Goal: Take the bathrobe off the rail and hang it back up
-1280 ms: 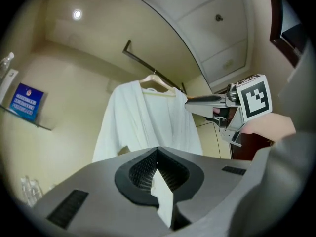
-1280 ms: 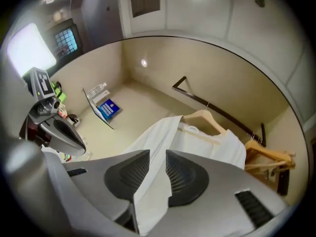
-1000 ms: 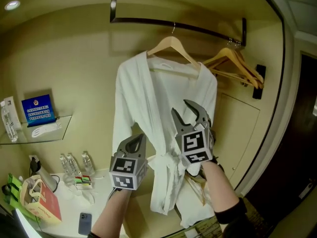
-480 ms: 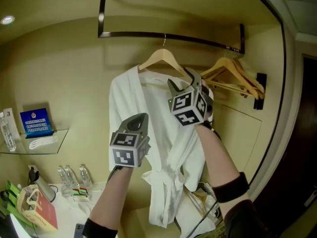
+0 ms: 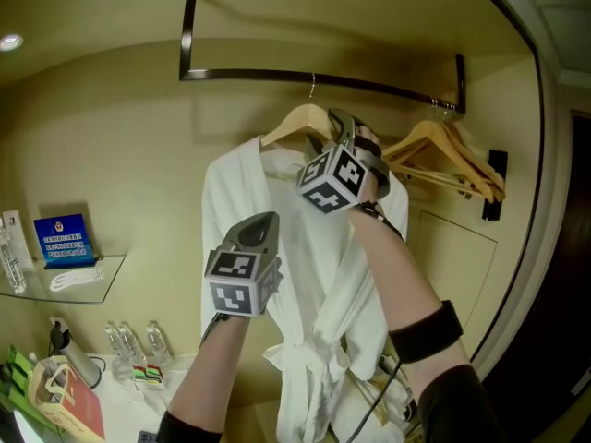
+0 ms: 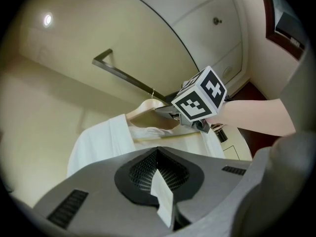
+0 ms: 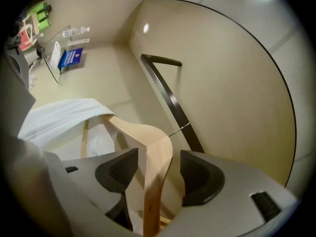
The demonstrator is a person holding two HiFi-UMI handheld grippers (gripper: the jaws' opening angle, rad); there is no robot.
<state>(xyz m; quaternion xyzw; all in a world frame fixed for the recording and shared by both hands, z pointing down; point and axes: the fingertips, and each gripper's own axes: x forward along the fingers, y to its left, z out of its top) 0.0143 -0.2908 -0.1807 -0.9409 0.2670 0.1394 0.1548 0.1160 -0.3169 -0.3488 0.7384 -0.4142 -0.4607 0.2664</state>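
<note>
**Robe on rail; right tool spread round hanger**

The robe [image 5: 305,284] hangs on a wooden hanger [image 5: 294,123] hooked over the rail [image 5: 369,83]. The right tool [image 7: 157,164] has just been opening. Its jaws stand spread with the hanger's shoulder between them, and the pads do not press on it. The left tool [image 5: 260,224] is pressed together in front of the robe, with a thin white strip at its seam. Spare hangers [image 5: 452,155] hang further right on the rail. Below left, a glass shelf [image 5: 102,280] carries a blue sign [image 5: 63,239]. The worktop [image 5: 115,390] bears bottles [image 5: 138,340] and a bag [image 5: 65,402] whose contents are hidden.
</note>
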